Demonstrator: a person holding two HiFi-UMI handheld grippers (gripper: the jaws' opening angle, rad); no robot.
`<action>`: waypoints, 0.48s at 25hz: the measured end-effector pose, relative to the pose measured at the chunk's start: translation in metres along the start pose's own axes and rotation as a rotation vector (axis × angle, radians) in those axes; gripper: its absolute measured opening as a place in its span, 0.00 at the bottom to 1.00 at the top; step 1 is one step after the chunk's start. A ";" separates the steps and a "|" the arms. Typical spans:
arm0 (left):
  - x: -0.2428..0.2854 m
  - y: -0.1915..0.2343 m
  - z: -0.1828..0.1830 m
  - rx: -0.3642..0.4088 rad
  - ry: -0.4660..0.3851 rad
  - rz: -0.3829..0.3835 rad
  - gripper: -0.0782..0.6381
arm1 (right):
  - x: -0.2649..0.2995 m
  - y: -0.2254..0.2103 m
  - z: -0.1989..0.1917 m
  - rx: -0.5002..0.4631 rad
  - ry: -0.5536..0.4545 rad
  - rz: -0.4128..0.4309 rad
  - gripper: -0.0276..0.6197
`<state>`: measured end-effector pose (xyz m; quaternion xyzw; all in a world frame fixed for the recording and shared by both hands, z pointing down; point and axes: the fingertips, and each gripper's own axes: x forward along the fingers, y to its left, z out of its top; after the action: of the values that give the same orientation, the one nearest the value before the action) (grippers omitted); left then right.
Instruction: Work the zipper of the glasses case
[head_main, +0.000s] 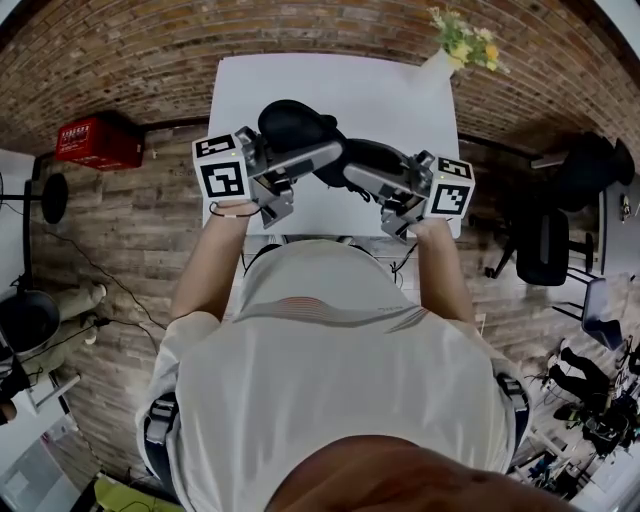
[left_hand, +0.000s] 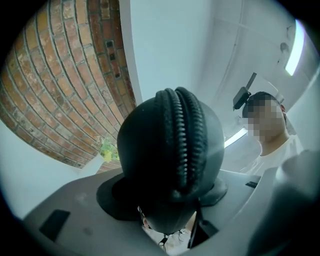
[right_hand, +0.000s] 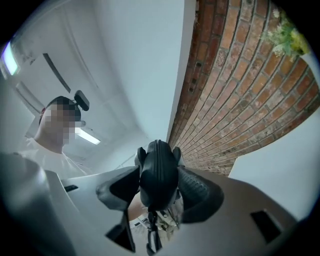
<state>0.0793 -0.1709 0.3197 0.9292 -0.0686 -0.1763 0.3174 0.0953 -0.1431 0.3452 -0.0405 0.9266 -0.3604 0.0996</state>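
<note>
A black glasses case (head_main: 300, 125) is held up over the white table (head_main: 400, 90), between my two grippers. In the left gripper view the case (left_hand: 170, 150) fills the middle, its zipper teeth (left_hand: 182, 140) running up its ridge. My left gripper (left_hand: 167, 200) has a pad against each side of the case's broad end. My right gripper (right_hand: 159, 187) is shut on the other, narrow end (right_hand: 158, 170). A zipper pull (right_hand: 150, 235) hangs below that end. In the head view the left gripper (head_main: 320, 155) and the right gripper (head_main: 360, 178) meet at the case.
A vase of yellow flowers (head_main: 465, 40) stands at the table's far right corner. A red crate (head_main: 98, 142) sits on the wooden floor to the left, a black office chair (head_main: 545, 240) to the right. A brick wall runs behind the table.
</note>
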 end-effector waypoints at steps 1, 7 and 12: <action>-0.001 0.001 0.001 0.002 -0.007 0.009 0.49 | -0.002 0.000 0.003 -0.019 -0.015 -0.009 0.50; -0.018 0.025 0.030 0.012 -0.130 0.176 0.49 | -0.023 -0.008 0.037 -0.240 -0.121 -0.208 0.44; -0.032 0.038 0.058 0.033 -0.236 0.280 0.49 | -0.026 -0.009 0.043 -0.400 -0.099 -0.347 0.37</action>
<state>0.0277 -0.2256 0.3093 0.8887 -0.2369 -0.2370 0.3131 0.1304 -0.1745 0.3245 -0.2352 0.9525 -0.1795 0.0715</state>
